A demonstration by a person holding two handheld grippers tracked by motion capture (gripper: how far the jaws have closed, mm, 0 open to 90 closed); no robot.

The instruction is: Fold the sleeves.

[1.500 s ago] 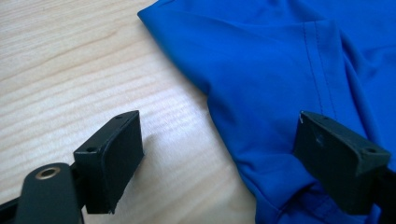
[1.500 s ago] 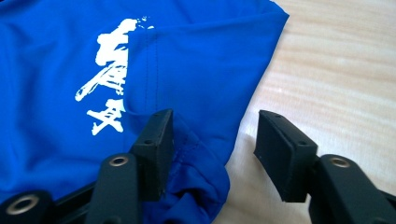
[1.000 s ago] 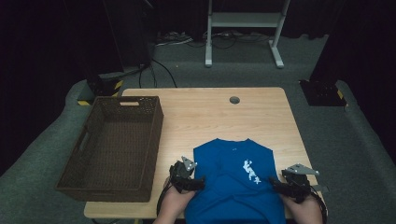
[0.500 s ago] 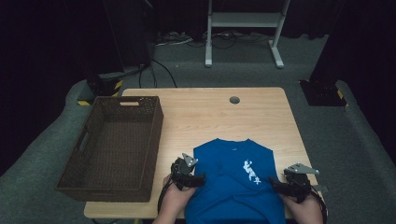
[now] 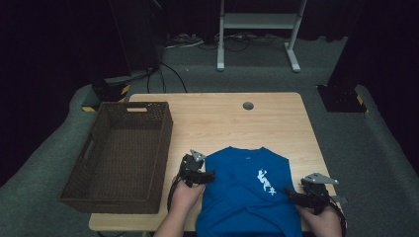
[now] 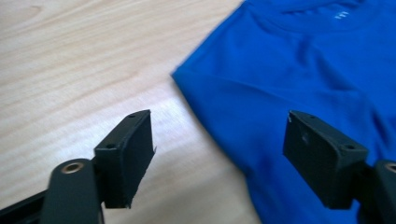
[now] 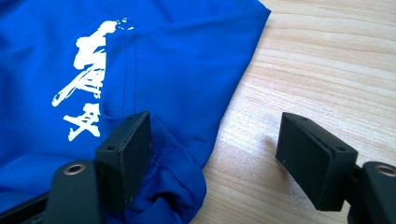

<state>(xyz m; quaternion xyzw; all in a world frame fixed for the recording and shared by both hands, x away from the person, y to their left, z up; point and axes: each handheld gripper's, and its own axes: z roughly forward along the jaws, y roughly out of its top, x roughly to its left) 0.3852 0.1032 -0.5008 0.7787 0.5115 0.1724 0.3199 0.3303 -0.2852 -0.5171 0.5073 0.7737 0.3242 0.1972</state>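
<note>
So this looks like the very start of folding or packing the blue t-shirt (image 5: 247, 190). It lies flat, front up, in the lower middle of the high view, neck hole pointing toward the top of the frame and the hem hanging off the near edge of the counter (image 5: 276, 123). There's a white brush-style print (image 5: 265, 180) on the chest, right of center.

The left claw (image 5: 210, 175) sits at the shirt's left edge, just below the shoulder. In the left gripper view (image 6: 217, 149) its jaws stand wide apart and straddle the fabric's edge: one jaw over bare wood, the other over blue cloth. Nothing is pinched between them.

Same story for the right claw (image 5: 291, 195), lower right in the high view at the shirt's right side. In the right gripper view (image 7: 212, 144) the jaws are spread wide too, with the left-hand jaw over a slightly bunched bit of sleeve or side seam and the other over the wood. I can't tell if the jaws actually touch the cloth, but no grip so far.

Done so far, judging from how things lie: the shirt is spread out reasonably smooth, and both claws are lined up on opposite sides. Left to do: basically everything. No fold is made, neither edge is lifted, and the brown wicker basket (image 5: 99, 192) at the left of the frame has nothing in it that I can see. My guess is the shirt ends up in there, folded.
</note>
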